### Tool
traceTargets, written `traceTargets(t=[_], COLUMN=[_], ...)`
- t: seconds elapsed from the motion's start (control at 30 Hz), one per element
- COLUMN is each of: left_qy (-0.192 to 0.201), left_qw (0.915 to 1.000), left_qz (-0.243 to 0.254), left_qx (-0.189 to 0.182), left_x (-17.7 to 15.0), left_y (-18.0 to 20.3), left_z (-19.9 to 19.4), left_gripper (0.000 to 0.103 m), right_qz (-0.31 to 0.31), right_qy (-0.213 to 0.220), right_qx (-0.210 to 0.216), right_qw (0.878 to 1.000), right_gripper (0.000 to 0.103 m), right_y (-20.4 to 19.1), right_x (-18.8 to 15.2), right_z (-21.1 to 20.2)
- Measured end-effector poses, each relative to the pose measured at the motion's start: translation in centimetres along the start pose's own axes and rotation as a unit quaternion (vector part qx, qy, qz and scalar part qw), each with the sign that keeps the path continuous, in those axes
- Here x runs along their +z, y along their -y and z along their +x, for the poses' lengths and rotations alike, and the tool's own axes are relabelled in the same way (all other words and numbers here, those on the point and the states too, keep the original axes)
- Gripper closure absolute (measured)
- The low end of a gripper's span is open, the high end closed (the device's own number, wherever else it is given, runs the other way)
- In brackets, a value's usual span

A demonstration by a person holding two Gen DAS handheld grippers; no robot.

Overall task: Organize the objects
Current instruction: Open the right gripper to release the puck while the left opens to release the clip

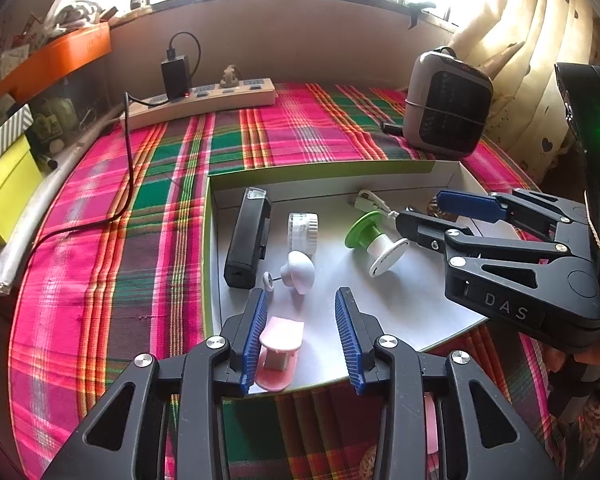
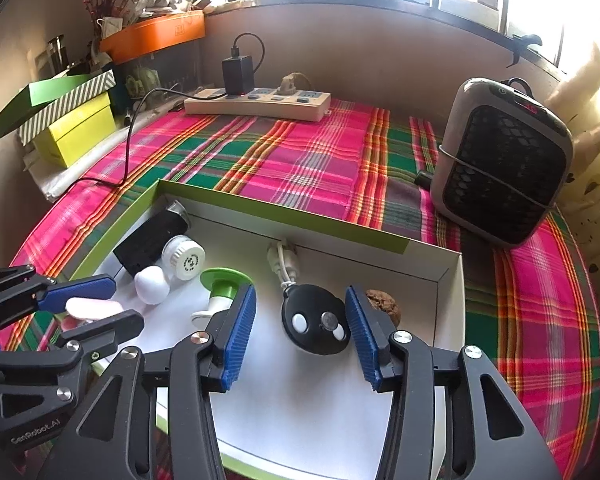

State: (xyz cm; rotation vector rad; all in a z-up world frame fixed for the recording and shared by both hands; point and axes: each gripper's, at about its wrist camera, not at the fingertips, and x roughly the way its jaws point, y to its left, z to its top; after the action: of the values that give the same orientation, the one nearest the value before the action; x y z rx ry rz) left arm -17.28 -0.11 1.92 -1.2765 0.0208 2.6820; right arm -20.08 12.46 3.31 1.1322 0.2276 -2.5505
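Left wrist view: showing the full length of the black bar (image 1: pixel 247 240) along the tray's left wall, the ribbed white cap (image 1: pixel 303 233), the white mushroom-shaped piece (image 1: pixel 298 270) and the green-and-white spool (image 1: pixel 374 242); hiding the round black remote and the brown nut behind the other tool. Right wrist view: revealing that remote (image 2: pixel 315 319) lying flat on the tray floor, a white cable (image 2: pixel 284 264) running from it to the back wall, and the nut (image 2: pixel 384 305) just beside it.

Left gripper (image 1: pixel 302 336): pointing steeply down at the near left corner of the white tray (image 1: pixel 420 184), jaws standing parted with the pink clip (image 1: pixel 279 354) between them, leaning against the left pad (image 1: pixel 256 332), clear of the right one. Right gripper (image 2: pixel 302 334): likewise angled down, jaws parted on either side of the remote, neither pad pressing on it.

Edges and room: tray floor lying bare toward its near right corner; plaid cloth (image 1: pixel 112 264) stretching open left of the tray; power strip (image 1: pixel 204 100) and grey heater (image 1: pixel 446 106) standing well behind the back wall.
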Motion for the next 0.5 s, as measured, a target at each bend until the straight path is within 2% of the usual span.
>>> traceTargets(t=[0.5], left_qy=[0.022], left_qw=[0.9997], left_qz=[-0.01], left_qx=[0.0], left_x=[-1.1], left_y=[-0.4], left_z=[-2.6], left_gripper=[0.069], right_qz=[0.015], right_qy=[0.023], right_qx=[0.001], right_qw=[1.0], right_gripper=[0.054], right_y=[-0.3], right_x=[-1.1], right_z=[-2.9])
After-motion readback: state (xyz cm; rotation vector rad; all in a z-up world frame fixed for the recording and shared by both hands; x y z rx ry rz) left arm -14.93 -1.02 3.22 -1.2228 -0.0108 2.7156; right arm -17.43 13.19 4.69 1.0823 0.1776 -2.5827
